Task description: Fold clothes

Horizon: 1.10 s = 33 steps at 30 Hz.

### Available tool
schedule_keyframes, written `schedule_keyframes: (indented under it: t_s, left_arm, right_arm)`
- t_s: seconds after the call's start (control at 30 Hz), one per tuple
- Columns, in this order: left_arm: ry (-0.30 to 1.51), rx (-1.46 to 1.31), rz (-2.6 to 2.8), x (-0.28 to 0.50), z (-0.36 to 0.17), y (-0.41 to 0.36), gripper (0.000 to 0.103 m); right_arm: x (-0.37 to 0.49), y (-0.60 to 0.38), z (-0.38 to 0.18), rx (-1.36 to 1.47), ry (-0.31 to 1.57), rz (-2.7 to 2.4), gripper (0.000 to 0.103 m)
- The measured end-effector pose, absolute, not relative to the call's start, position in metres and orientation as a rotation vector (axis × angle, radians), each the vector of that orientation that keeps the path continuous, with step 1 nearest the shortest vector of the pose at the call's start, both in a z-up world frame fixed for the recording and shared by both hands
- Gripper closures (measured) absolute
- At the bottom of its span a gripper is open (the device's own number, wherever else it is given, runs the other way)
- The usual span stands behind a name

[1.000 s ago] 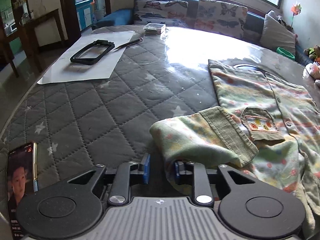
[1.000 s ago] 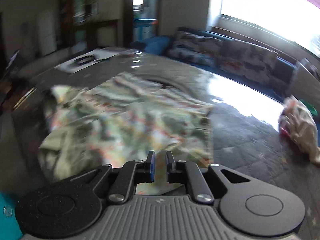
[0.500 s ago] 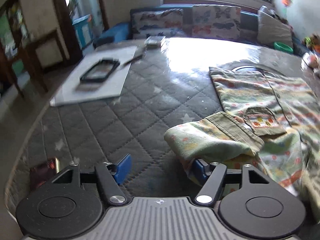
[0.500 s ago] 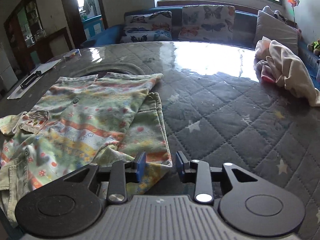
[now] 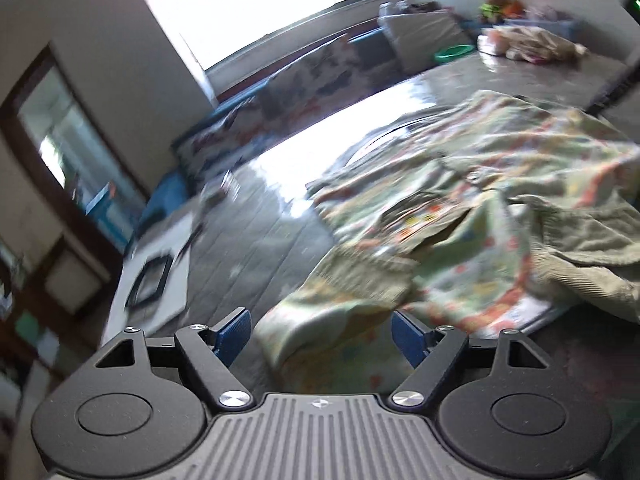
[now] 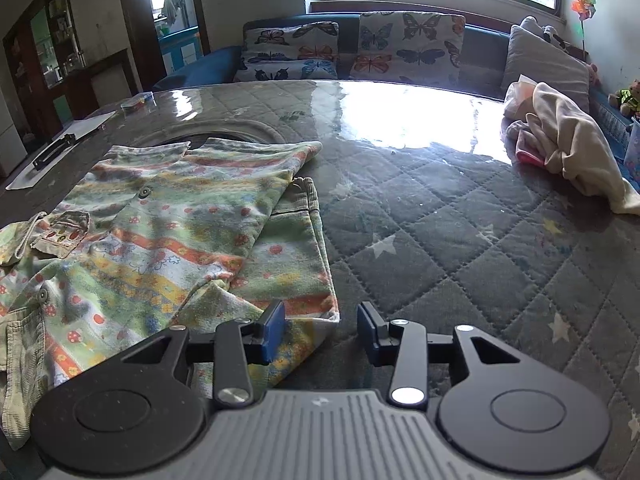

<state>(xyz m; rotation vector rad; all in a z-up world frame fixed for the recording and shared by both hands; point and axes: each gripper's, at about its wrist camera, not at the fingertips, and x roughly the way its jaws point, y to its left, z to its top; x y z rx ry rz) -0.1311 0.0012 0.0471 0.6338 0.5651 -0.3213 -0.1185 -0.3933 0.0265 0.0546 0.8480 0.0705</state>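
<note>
A child's green patterned shirt with a small chest pocket lies spread on the quilted grey table. Its sleeve on the left is folded in over the body. My left gripper is open, its jaws either side of that folded sleeve, touching nothing. My right gripper is open just over the shirt's lower right corner, holding nothing. The left wrist view is tilted and blurred.
A pile of pale clothes lies at the table's far right. A white sheet with a black frame lies at the far left, with a small box behind. A sofa with butterfly cushions stands beyond the table.
Both grippers opened and let go of the shirt. The left sleeve now lies folded over the body. The left gripper opened wider, swung and tilted; the right widened further.
</note>
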Motion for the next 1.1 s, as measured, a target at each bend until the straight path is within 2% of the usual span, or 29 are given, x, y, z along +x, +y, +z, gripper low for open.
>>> schedule_keyframes:
  t_s: [0.17,0.33,0.47,0.53,0.57,0.63,0.93,1.1]
  left_arm:
    - [0.58,0.683,-0.398,-0.121,0.031,-0.02,0.048]
    - [0.598,0.695,-0.432,-0.112,0.019,-0.029,0.048]
    - [0.633,0.618,-0.454,-0.101,0.019,-0.027,0.074]
    - [0.639,0.574,-0.455,-0.098,0.021,-0.024,0.081]
    - [0.641,0.553,-0.455,-0.097,0.022,-0.022,0.089]
    - [0.634,0.496,-0.434,-0.095,0.029,-0.013,0.096]
    - [0.505,0.226,-0.068,-0.082,0.094,0.085,0.098]
    - [0.517,0.151,0.104,-0.081,0.1,0.139,0.098]
  right_arm:
    - [-0.119,-0.394,0.026,0.068,0.843,0.065,0.062]
    - [-0.12,-0.393,0.025,0.068,0.837,0.063,0.061]
    - [-0.12,-0.393,0.024,0.071,0.833,0.061,0.061]
    - [-0.121,-0.393,0.024,0.072,0.832,0.059,0.061]
    - [-0.121,-0.393,0.024,0.072,0.832,0.058,0.061]
    - [-0.121,-0.393,0.024,0.072,0.832,0.057,0.061]
    - [-0.121,-0.391,0.024,0.073,0.83,0.05,0.061]
    - [-0.121,-0.391,0.024,0.074,0.828,0.043,0.061]
